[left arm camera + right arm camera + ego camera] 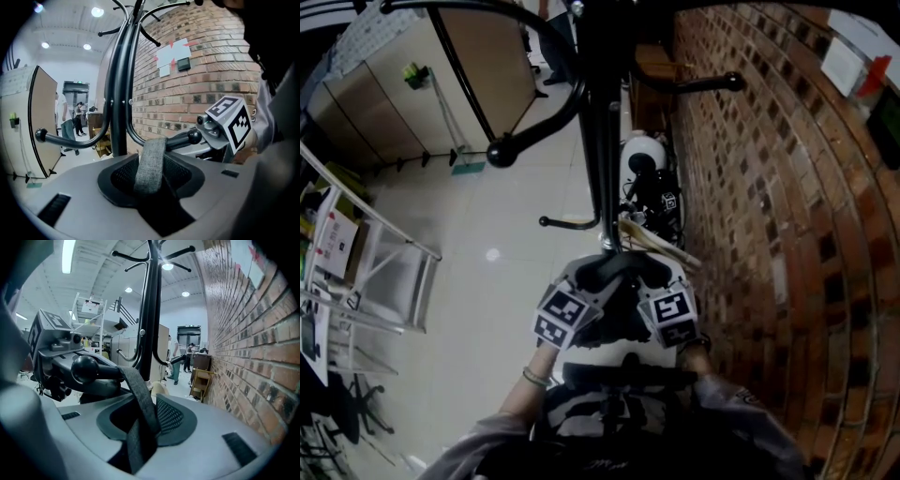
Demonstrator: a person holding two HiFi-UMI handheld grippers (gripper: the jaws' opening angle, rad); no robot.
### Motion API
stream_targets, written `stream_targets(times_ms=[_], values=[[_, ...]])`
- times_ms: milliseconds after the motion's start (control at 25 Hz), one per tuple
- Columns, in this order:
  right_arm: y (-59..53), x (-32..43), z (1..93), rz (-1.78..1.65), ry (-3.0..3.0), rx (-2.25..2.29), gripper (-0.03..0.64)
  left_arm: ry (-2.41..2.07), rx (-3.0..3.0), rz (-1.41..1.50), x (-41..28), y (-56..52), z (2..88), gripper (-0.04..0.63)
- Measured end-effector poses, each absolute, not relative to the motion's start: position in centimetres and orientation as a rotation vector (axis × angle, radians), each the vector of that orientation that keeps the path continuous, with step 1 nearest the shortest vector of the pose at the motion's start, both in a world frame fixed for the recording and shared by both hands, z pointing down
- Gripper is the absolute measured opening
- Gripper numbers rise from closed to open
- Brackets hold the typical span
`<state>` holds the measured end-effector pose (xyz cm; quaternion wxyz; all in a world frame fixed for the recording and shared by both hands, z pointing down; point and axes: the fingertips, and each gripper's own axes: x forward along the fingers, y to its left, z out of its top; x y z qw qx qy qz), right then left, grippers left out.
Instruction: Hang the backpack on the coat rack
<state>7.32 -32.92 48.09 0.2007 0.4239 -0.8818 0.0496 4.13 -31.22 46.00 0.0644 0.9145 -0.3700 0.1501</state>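
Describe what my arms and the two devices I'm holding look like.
Each device is grey and bears a cube with black-and-white square markers: left cube, right cube. Beside the right cube sits a small round lens. The person wears grey sleeves and a thin bracelet on the left wrist.

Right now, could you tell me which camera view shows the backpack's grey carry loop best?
The right gripper view: the carry loop rises from the backpack and drapes over the coat rack's ball-tipped hook. The left gripper view shows its flat face reaching that hook. The head view shows it only as a dark shape.
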Motion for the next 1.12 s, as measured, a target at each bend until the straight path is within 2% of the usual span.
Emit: stream_targets(times_ms=[80, 440, 480, 560, 600, 760, 1120], values=[[-32.3, 7.8, 47.6, 0.193, -2.464, 1.227, 0.128, -1.117, 2.757, 0.438, 3.8, -30.9, 45.9, 0.152], [-29.2, 9.4, 46.5, 0.319, -2.509, 1.396, 0.129, -1.086, 2.754, 0.346, 1.8, -28.0, 45.5, 0.153], [-28.8, 9.4, 46.5, 0.332, -2.506, 1.418, 0.115, -1.077, 2.749, 0.343, 1.7, -27.6, 45.7, 0.146], [-28.1, 9.3, 46.5, 0.35, -2.48, 1.468, 0.095, -1.077, 2.741, 0.328, 1.3, -27.0, 45.6, 0.036], [-27.7, 9.2, 46.6, 0.355, -2.464, 1.493, 0.075, -1.082, 2.738, 0.325, 1.1, -26.7, 45.6, 0.003], [-26.2, 8.6, 46.7, 0.376, -2.445, 1.563, 0.006, -1.071, 2.719, 0.324, 0.8, -25.8, 45.9, 0.003], [-22.8, 5.8, 46.4, 0.439, -2.466, 1.596, 0.006, -1.014, 2.708, 0.328, 0.3, -23.1, 46.8, 0.003]])
